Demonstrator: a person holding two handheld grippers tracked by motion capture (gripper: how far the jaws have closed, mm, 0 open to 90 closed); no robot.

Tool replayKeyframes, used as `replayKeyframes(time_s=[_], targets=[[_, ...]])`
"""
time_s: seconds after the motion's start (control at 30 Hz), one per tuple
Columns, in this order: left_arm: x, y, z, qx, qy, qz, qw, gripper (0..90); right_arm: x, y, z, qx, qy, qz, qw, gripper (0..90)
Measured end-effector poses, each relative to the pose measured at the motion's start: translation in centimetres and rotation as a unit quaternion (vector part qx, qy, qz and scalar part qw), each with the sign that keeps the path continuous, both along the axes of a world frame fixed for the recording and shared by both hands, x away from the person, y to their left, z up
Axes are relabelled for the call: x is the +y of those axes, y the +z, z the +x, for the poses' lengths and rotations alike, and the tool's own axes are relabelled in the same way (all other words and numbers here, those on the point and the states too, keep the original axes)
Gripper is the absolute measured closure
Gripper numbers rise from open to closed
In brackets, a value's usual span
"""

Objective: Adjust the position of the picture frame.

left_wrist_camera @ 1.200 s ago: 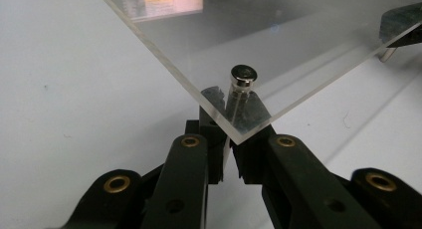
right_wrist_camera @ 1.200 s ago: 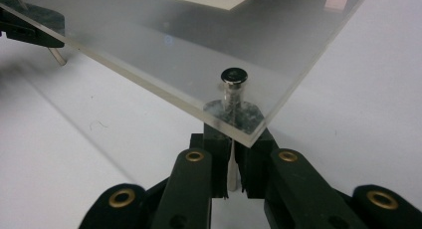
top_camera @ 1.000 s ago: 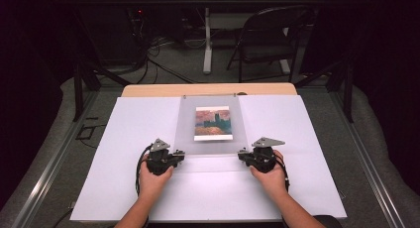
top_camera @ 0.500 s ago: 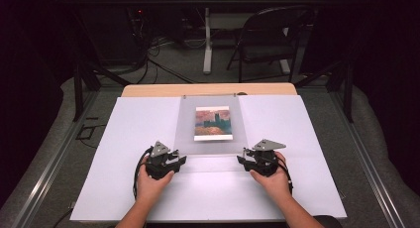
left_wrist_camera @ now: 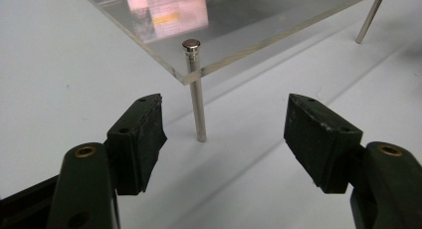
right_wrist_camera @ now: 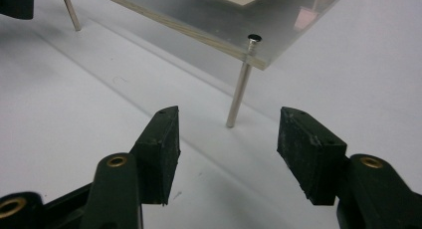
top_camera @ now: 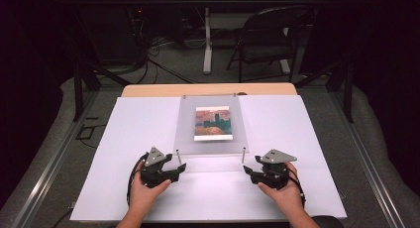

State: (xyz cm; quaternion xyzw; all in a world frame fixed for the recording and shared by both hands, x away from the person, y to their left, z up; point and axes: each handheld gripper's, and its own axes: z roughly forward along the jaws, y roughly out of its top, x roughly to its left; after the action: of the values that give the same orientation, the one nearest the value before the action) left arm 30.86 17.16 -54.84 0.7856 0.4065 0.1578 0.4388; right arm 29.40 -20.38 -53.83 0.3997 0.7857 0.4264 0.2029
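A clear acrylic panel (top_camera: 185, 134) holding a small painted picture (top_camera: 213, 123) stands on thin metal legs above the white board (top_camera: 124, 153). My left gripper (top_camera: 179, 167) sits just short of the front left leg (top_camera: 178, 156), and my right gripper (top_camera: 248, 172) just short of the front right leg (top_camera: 243, 154). In the left gripper view the open left gripper (left_wrist_camera: 224, 124) faces that leg (left_wrist_camera: 197, 99) under the panel corner (left_wrist_camera: 259, 20). The right gripper (right_wrist_camera: 226, 134) likewise faces its leg (right_wrist_camera: 239, 89). Both pairs of jaws have just been opening, with nothing gripped.
The white board lies on a wooden table (top_camera: 148, 89). Behind the table, on the floor, stand a folding chair (top_camera: 267, 39) and loose cables (top_camera: 158, 64). The left gripper's jaw tip (right_wrist_camera: 15, 2) shows at the far top left of the right gripper view.
Both grippers have opened their jaws and drawn back a little from the panel's front legs, toward the near edge of the board. The panel has stayed in place.
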Motion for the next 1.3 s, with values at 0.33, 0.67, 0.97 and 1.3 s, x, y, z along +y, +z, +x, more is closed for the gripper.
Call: replayKeyframes(time_s=[0.33,0.67,0.97,1.3], targets=[[0.8,0.4,-1.4,-0.005,-0.002,-0.001,1.0000,32.8,-1.6,0.4,-0.8,0.002,-0.011,0.021,0.9997,41.9],[1.6,0.7,-1.5,-0.015,0.004,-0.003,0.9999,33.7,-2.1,0.1,-0.5,0.002,-0.025,0.030,0.9992,39.8],[2.4,0.8,-1.7,-0.007,0.019,-0.014,0.9997,33.8,-2.3,0.1,-0.4,0.000,-0.020,0.037,0.9991,39.3],[3.1,1.7,-1.8,-0.001,0.032,-0.031,0.9990,35.1,-2.6,1.1,-0.4,-0.010,-0.013,0.037,0.9992,38.0]])
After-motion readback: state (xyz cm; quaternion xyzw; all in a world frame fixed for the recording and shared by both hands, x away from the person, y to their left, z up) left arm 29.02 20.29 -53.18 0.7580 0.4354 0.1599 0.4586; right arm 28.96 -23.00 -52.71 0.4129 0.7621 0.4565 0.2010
